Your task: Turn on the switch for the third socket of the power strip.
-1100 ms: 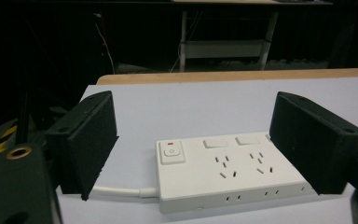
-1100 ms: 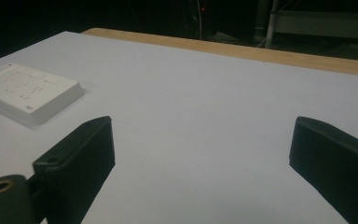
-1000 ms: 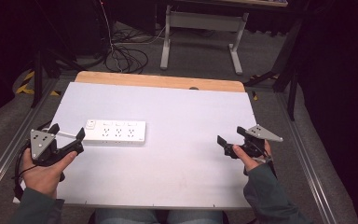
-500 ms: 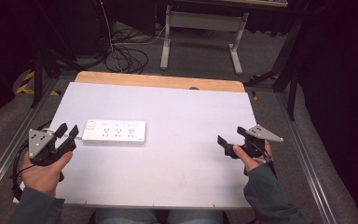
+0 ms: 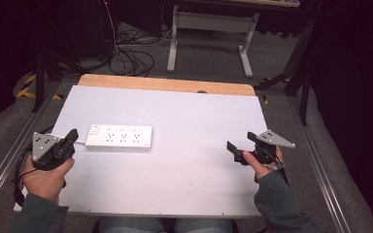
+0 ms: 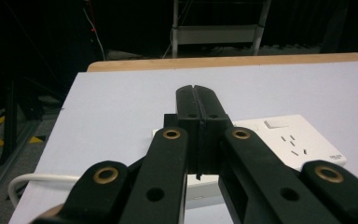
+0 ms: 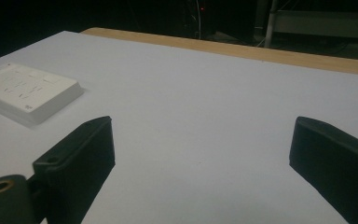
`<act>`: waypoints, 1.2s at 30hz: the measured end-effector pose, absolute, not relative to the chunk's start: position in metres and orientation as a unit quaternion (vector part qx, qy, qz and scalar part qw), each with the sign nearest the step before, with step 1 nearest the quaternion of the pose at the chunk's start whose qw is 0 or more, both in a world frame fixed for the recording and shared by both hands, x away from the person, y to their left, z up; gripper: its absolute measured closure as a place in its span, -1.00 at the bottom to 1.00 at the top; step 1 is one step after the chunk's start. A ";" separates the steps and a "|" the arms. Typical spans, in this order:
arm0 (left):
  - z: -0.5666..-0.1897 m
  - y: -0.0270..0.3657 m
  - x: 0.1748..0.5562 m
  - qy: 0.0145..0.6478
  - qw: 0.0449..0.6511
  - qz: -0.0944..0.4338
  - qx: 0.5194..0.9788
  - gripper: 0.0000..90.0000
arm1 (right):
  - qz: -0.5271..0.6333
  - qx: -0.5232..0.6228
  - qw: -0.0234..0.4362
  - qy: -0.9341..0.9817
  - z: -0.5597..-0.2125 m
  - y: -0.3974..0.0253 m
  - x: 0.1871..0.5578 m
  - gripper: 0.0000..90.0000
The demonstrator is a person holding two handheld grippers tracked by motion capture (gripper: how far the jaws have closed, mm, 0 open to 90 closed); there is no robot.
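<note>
At the left edge of the table [image 5: 184, 194], the left gripper [image 5: 71, 136] is held in a hand [image 5: 41, 177], its jaws pressed together with nothing between them (the seam between them is plain in the left gripper view). Just beside its tips, to the right, a white power strip [image 5: 119, 138] is laid flat on the pale sheet, its switch end toward the gripper and its white cable [image 6: 25, 182] trailed off at the left. Well apart from the strip, near the table's right edge, the right gripper [image 5: 239, 146] is held low over the bare surface, its jaws spread wide and nothing gripped.
</note>
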State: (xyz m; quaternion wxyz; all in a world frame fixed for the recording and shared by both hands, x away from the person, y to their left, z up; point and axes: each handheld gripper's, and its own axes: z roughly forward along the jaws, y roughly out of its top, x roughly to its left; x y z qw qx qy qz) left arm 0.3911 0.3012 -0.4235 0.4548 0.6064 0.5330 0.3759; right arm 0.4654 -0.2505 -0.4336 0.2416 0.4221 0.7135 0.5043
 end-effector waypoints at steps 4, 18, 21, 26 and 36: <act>-0.424 0.300 0.396 0.529 0.452 0.374 0.613 1.00 | 0.504 0.423 0.242 0.713 -0.434 -0.251 0.465 -0.84; -0.426 0.288 0.412 0.523 0.445 0.361 0.631 1.00 | 0.503 0.423 0.244 0.713 -0.434 -0.253 0.464 -0.84; -0.426 0.286 0.415 0.523 0.441 0.359 0.635 1.00 | 0.503 0.424 0.244 0.713 -0.434 -0.253 0.463 -0.84; -0.427 0.279 0.424 0.514 0.438 0.354 0.646 1.00 | 0.502 0.424 0.244 0.713 -0.434 -0.253 0.463 -0.84; -0.428 0.265 0.440 0.499 0.434 0.349 0.664 1.00 | 0.502 0.424 0.242 0.714 -0.435 -0.254 0.462 -0.84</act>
